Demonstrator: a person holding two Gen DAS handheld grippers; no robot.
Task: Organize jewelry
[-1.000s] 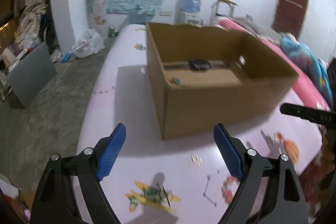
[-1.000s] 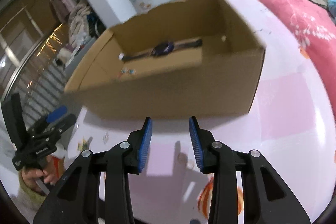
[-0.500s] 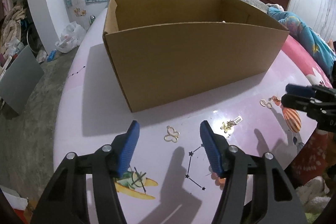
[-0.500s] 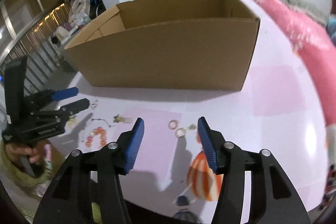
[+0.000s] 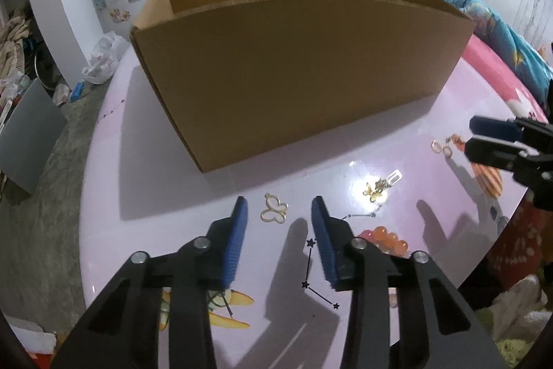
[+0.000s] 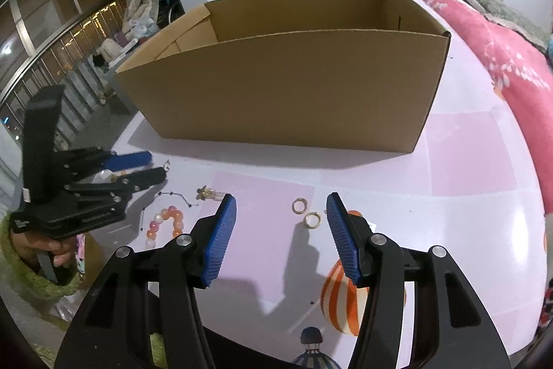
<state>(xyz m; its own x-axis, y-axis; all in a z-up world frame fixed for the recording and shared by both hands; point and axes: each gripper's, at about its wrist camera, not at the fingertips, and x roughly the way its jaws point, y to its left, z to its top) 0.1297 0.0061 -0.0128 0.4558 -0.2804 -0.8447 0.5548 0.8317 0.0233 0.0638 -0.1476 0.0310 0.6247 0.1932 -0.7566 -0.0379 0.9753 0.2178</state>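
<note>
A gold butterfly-shaped piece (image 5: pixel 274 212) lies flat on the pink table (image 5: pixel 214 196), just ahead of and between the fingertips of my left gripper (image 5: pixel 279 206). Its jaws are closing and the pads do not touch the piece. My right gripper (image 6: pixel 280 201) hangs open over two gold rings (image 6: pixel 306 212), which lie nearer its right finger. Between the two grippers lie a gold charm with a tag (image 5: pixel 376 189), a thin dark chain (image 6: pixel 176 196) and an orange bead bracelet (image 6: pixel 166 223). The open cardboard box (image 5: pixel 293 75) stands behind them all; its inside is hidden.
A hand in a green sleeve (image 6: pixel 38 265) holds the left gripper (image 6: pixel 155 165). The right gripper (image 5: pixel 475 137) shows at the right edge of the left wrist view. A pink bed (image 6: pixel 501 57) lies to the right, and floor clutter (image 5: pixel 100 61) to the left.
Both grippers came down from above the box to low over the table in front of it. The left jaws narrowed around the butterfly piece. The right jaws widened.
</note>
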